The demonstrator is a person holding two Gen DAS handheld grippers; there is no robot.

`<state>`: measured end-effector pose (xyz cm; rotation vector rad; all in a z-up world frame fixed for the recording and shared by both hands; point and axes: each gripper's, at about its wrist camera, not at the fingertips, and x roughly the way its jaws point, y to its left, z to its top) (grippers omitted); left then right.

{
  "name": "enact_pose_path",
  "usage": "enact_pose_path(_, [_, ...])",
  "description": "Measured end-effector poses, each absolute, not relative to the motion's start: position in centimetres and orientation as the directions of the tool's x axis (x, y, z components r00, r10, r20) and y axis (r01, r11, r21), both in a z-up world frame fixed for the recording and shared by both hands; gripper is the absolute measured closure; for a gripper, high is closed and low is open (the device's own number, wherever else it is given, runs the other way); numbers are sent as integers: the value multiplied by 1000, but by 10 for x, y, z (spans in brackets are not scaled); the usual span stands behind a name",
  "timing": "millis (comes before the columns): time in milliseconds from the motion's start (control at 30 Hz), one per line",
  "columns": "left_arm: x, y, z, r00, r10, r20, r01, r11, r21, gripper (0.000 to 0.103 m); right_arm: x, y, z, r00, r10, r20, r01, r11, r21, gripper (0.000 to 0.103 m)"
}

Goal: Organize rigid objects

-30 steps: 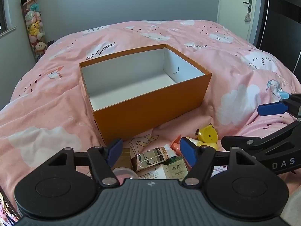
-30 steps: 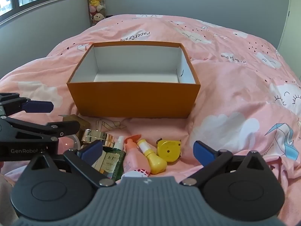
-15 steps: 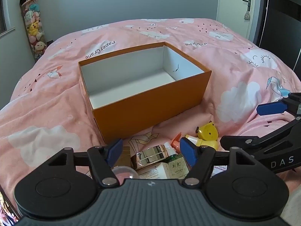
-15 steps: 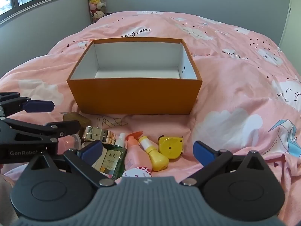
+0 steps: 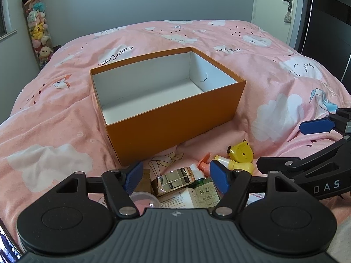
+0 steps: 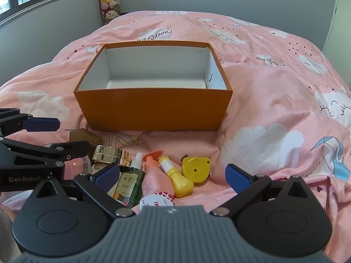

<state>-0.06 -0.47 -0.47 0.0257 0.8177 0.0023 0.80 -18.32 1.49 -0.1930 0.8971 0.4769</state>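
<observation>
Bottles (image 6: 153,179) lie between the right hand-held gripper's (image 6: 173,176) spread fingers.

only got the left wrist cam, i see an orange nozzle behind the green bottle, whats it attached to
Observer: A pink spray bottle, lying on the bedspread between the green bottle and the yellow bottle.
Operator: is the right gripper holding anything, i only see one finger
Observer: No, the right gripper is open above the bottles and grips none.
Operator: anything nearer to it than the bottles
Observer: A round white lid with red dots, just ahead of the gripper's body.
</observation>
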Motion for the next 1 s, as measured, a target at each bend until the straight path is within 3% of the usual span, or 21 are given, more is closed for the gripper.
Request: enact_pose_path(1000, [0,-6,-6,678,6,-735,14,1000,21,22,10,-184,14,517,311,-798,-468,883,40,2])
